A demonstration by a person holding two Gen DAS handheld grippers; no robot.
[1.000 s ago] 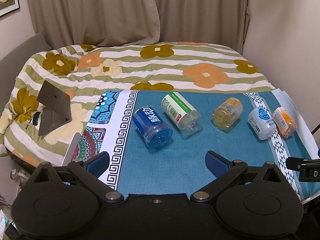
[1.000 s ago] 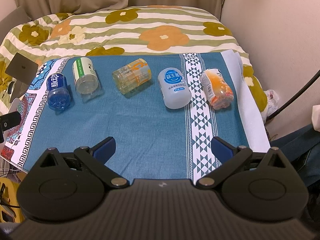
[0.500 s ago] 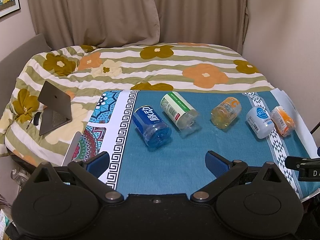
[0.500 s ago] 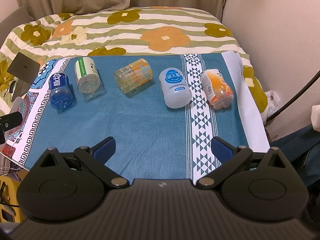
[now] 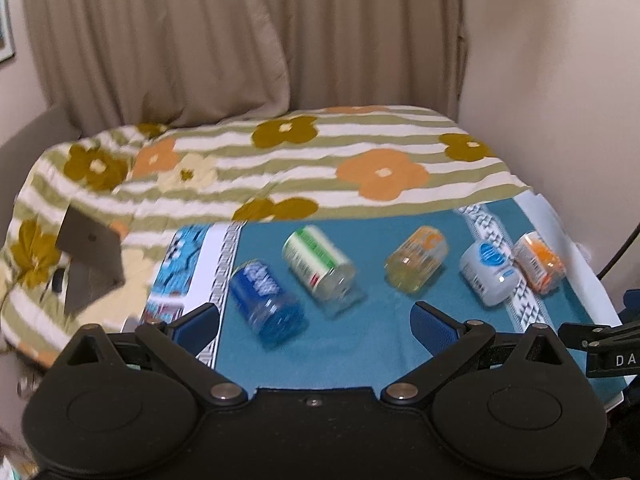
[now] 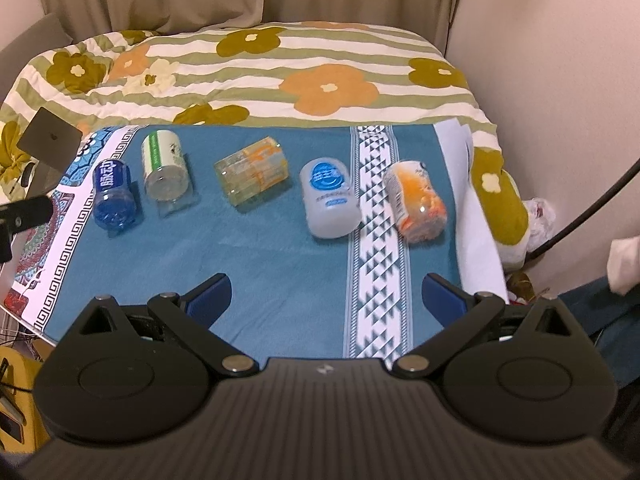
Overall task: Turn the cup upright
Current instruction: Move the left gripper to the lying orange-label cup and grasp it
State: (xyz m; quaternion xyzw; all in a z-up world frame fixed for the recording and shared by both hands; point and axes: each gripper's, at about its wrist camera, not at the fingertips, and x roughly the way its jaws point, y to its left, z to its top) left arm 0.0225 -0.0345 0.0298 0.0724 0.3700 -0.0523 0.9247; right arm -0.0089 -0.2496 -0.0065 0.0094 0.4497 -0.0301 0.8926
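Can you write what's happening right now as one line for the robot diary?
stage: approach | left gripper: open, empty | right gripper: open, empty | five cups on blue cloth: all lying down | nearest left: blue cup

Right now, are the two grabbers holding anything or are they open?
Left gripper: open, holding nothing, above the teal cloth.
Right gripper: open, holding nothing; the cups lie ahead of it.
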